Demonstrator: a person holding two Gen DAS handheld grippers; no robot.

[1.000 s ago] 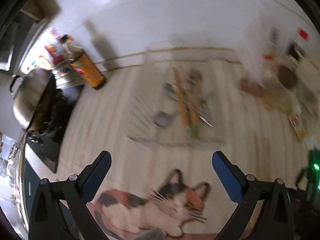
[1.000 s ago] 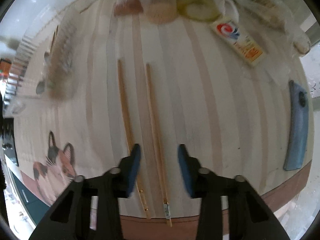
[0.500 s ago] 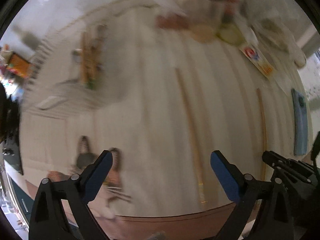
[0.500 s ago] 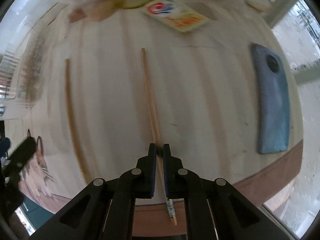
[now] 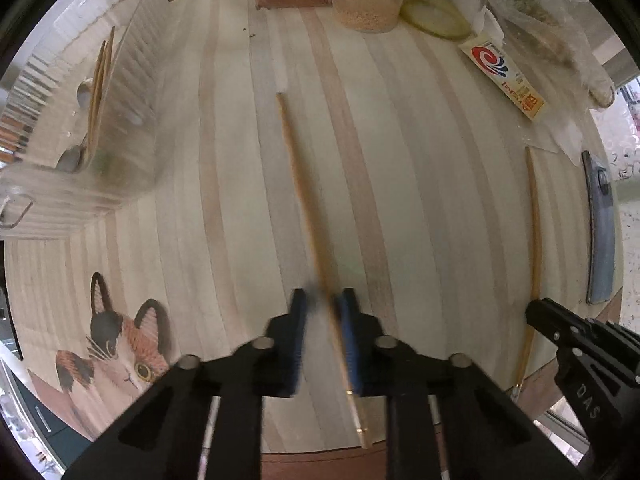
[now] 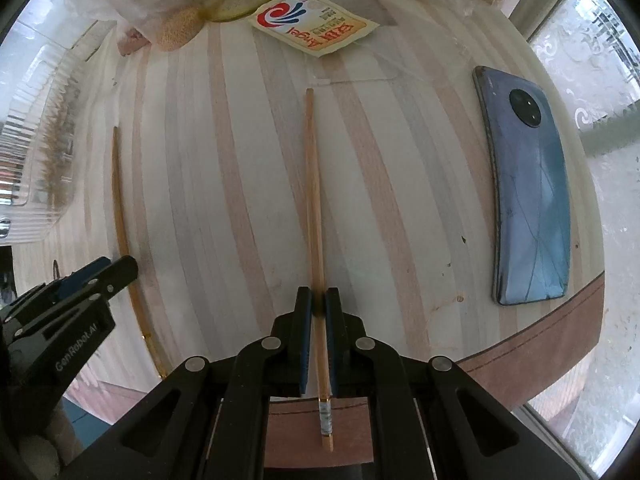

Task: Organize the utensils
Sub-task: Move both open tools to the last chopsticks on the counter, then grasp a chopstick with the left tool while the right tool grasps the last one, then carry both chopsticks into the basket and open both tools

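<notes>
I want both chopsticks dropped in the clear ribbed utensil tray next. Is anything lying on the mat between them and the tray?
Nothing visible: bare striped mat separates the left chopstick from the tray. The bags and jar sit at the far edge.

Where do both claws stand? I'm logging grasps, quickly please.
Left claw: closing around one chopstick, grip not yet clearly tight.
Right claw: closed on the other chopstick.

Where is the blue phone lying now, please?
In the right wrist view the blue phone lies face down at the table's right edge, right of the chopstick in the right claw, below the yellow packet.
</notes>
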